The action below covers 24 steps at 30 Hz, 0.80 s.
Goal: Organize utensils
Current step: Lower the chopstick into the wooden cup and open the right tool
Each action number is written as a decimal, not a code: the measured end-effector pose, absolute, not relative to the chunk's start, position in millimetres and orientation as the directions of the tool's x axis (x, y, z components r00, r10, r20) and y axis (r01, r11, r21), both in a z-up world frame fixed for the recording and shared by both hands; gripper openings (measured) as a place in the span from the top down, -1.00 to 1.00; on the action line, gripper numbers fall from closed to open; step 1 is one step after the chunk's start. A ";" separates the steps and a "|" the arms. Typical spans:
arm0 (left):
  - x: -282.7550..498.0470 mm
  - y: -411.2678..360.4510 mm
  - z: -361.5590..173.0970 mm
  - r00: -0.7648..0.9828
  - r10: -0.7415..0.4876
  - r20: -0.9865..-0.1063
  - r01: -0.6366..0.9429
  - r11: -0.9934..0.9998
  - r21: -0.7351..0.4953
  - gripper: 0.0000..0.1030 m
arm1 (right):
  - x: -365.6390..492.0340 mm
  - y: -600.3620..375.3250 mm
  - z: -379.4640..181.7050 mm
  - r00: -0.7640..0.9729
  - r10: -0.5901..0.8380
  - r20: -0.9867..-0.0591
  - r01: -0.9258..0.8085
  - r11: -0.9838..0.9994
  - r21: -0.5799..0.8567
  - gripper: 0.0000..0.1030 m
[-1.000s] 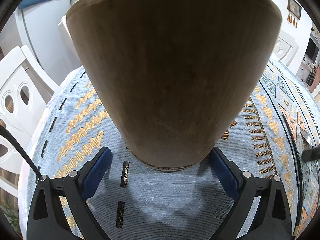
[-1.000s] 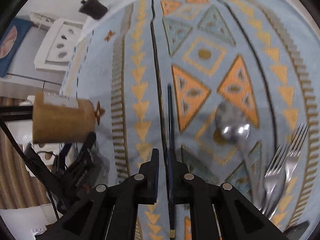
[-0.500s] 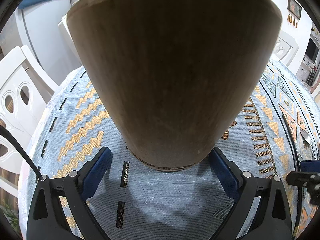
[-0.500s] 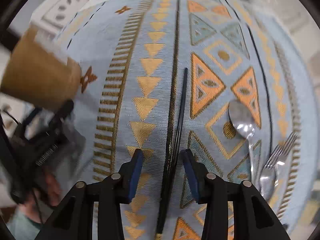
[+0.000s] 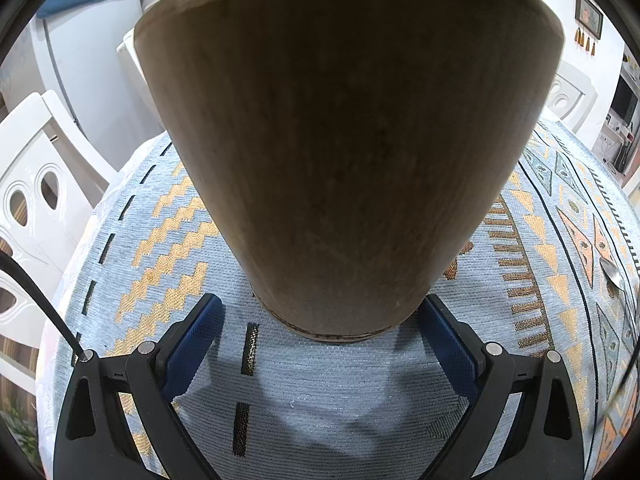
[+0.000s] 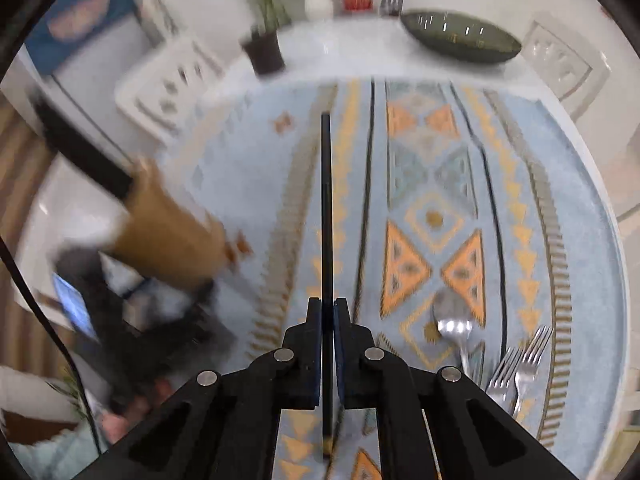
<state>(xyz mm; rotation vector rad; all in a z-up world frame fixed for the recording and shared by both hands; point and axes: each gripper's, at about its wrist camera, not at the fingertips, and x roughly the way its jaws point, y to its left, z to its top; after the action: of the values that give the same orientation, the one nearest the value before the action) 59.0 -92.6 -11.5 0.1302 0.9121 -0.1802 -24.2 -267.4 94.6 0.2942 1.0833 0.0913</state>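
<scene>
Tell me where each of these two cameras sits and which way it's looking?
Left wrist: on the left gripper, looking down at a brown holder; its jaws flank the base.
Right wrist: on the right gripper, looking down the black chopstick it pinches.
Shared: holder, spoon, patterned tablecloth.

No writing, label, brand mark or number can be read in either view. The tall brown wooden utensil holder [image 5: 344,152] shows only bare grain, the pale blue woven tablecloth with orange triangles [image 6: 432,216] carries pattern alone, and the small framed picture on the white wall [image 5: 589,14] is too small to make out.
</scene>
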 end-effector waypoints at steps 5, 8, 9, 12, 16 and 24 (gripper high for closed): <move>59.1 -92.3 -11.7 0.599 -0.100 -0.795 0.210 0.977 0.035 -0.92 | -17.7 -276.3 160.4 0.650 0.243 -0.720 0.030 0.938 0.344 0.91; 59.2 -92.1 -11.9 0.598 -0.100 -0.795 0.210 0.977 0.035 -0.92 | -10.9 -274.5 201.3 0.744 0.210 -0.634 0.009 0.946 0.323 0.90; 58.9 -92.7 -11.5 0.599 -0.100 -0.795 0.210 0.977 0.035 -0.92 | -7.7 -274.2 215.7 0.774 0.209 -0.598 -0.002 0.945 0.328 0.90; 58.9 -92.6 -11.6 0.599 -0.100 -0.795 0.210 0.977 0.035 -0.92 | 2.3 -270.1 248.9 0.821 0.240 -0.519 -0.046 0.932 0.359 0.91; 59.2 -92.1 -11.8 0.599 -0.100 -0.794 0.210 0.977 0.036 -0.92 | 18.2 -247.7 276.5 0.814 0.336 -0.474 -0.133 0.902 0.411 0.91; 59.0 -92.1 -11.8 0.599 -0.101 -0.795 0.210 0.977 0.035 -0.92 | 37.9 -179.6 269.7 0.736 0.397 -0.549 -0.234 0.909 0.344 0.91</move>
<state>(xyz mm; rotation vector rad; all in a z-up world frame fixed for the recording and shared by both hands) 59.0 -92.1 -11.8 0.1294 0.9121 -0.1808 37.9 -179.6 269.7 0.2601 0.6586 0.3510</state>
